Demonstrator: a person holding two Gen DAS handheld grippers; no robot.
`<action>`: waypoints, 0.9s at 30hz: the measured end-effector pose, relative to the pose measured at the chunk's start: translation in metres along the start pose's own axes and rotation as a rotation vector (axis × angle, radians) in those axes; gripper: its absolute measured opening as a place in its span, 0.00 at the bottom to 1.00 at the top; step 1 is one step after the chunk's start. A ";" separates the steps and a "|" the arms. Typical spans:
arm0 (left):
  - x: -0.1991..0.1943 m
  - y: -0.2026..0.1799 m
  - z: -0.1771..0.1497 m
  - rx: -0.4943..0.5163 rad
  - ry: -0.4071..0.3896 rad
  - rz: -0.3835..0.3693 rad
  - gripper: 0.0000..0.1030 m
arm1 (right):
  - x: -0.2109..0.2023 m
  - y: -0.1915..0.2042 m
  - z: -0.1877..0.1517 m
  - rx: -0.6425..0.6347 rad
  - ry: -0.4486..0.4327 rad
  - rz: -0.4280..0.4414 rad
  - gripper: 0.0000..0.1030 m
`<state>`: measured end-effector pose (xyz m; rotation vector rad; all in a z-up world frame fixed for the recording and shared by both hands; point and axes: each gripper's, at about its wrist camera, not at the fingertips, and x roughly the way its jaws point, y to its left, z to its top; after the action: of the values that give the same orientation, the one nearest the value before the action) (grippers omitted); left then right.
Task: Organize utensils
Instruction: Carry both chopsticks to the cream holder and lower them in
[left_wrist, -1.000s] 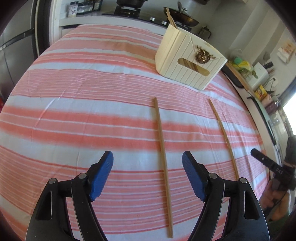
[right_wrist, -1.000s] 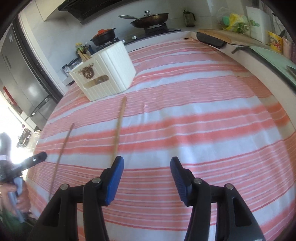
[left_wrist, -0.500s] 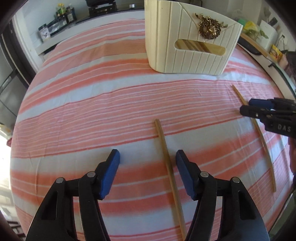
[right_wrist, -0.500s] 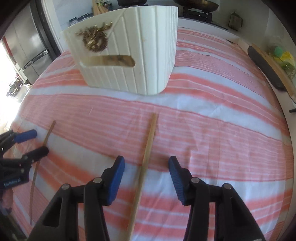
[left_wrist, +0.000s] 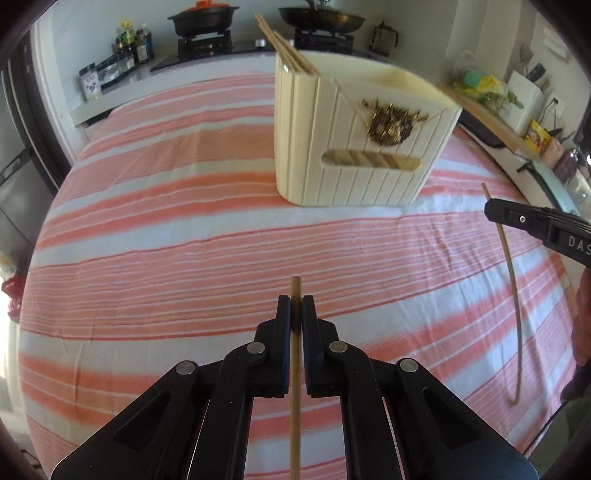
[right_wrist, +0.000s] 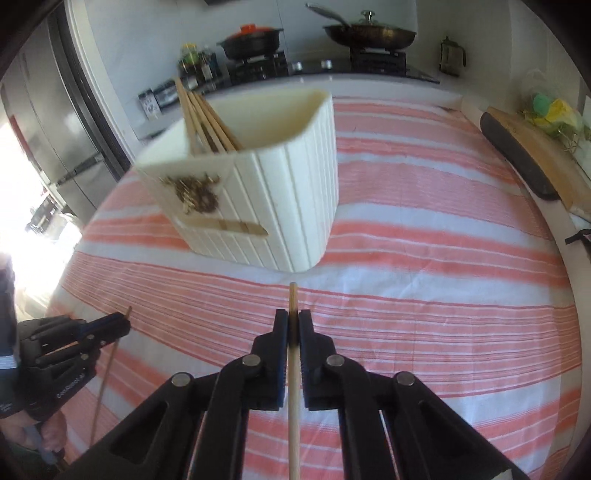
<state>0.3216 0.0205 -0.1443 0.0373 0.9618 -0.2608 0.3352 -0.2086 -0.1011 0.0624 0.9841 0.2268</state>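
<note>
Chopstick (left_wrist: 295, 369) in each clamped gripper (left_wrist: 295, 308)

Left gripper (left_wrist: 294, 308) jaws apparently clamping chopstick (left_wrist: 295, 387)

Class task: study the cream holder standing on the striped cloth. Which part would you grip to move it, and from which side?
Grip the cream holder by its top rim, coming from above at the bare right end. The rim is a thin wall that narrow jaws can pinch, whereas the ribbed body looks too wide to span. The chopsticks lean out at the left end, so avoid that side.
</note>
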 end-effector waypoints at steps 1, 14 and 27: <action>-0.013 -0.001 0.000 0.002 -0.028 -0.007 0.04 | -0.016 0.001 0.000 0.000 -0.035 0.016 0.06; -0.153 -0.010 0.000 -0.019 -0.359 -0.120 0.04 | -0.168 0.024 -0.032 -0.072 -0.400 0.087 0.06; -0.176 -0.018 0.001 -0.011 -0.447 -0.058 0.04 | -0.193 0.034 -0.035 -0.076 -0.484 0.088 0.06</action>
<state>0.2225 0.0390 0.0005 -0.0570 0.5203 -0.3017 0.1981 -0.2197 0.0430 0.0862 0.4912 0.3129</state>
